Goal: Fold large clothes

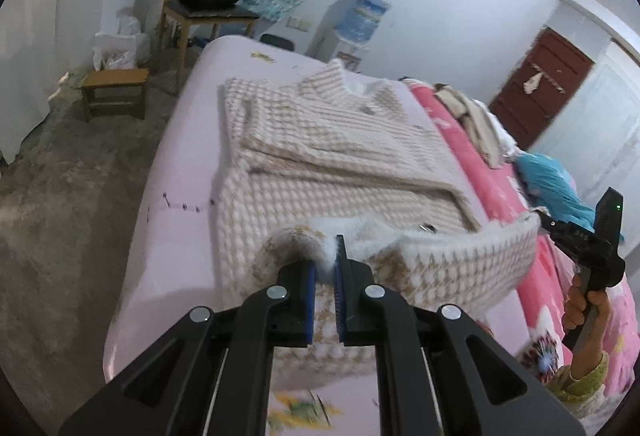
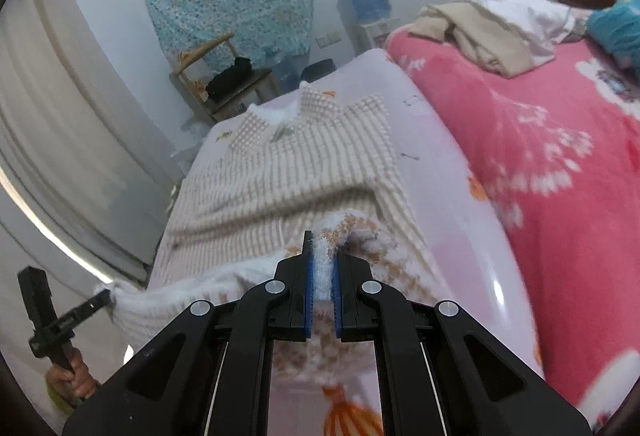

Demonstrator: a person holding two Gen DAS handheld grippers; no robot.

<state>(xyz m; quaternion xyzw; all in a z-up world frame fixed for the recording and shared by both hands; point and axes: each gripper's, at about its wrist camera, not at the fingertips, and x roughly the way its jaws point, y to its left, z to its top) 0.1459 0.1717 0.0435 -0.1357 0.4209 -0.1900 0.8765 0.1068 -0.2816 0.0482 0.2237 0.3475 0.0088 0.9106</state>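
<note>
Pale pink sheeted bed (image 1: 176, 164) carries beige-and-white houndstooth fleece-lined jacket (image 1: 320, 140), collar far end. Near hem lifted: left gripper (image 1: 325, 268) clamps one corner, right gripper (image 2: 322, 268) clamps the other.

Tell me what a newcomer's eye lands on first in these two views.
First, the beige-and-white houndstooth sweater spread on the pale pink bed sheet, its near hem lifted off the bed. Each corner of that hem is pinched shut in a hand-held gripper: the left hand-held gripper and the right hand-held gripper. Next, the bright pink floral blanket alongside the sweater, with loose clothes piled on it.
</note>
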